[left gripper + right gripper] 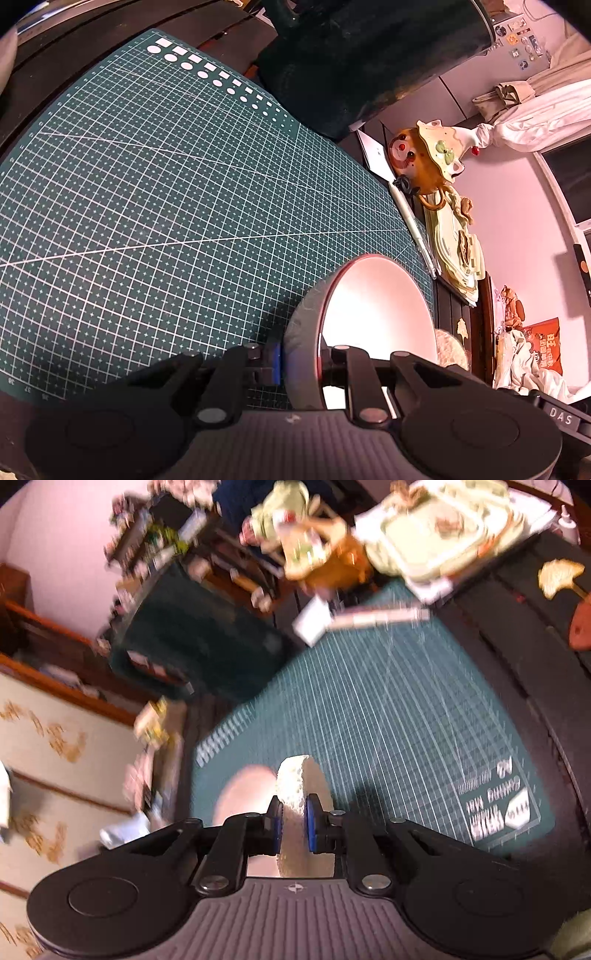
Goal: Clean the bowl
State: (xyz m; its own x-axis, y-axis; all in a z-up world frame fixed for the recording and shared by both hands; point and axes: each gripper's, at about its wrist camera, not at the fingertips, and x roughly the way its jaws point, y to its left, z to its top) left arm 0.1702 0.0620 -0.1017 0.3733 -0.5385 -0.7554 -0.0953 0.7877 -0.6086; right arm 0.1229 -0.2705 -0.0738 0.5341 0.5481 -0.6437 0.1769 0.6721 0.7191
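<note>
Bowl (373,314), empty, in left tongs (301,363)

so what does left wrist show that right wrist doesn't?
Left wrist only: the left gripper shut on the bowl rim, bowl tilted on edge; a bear figurine past the mat.
Right wrist only: the right gripper shut on a sponge; the mat's printed label.
Both: the green cutting mat. The right view is motion-blurred.
</note>
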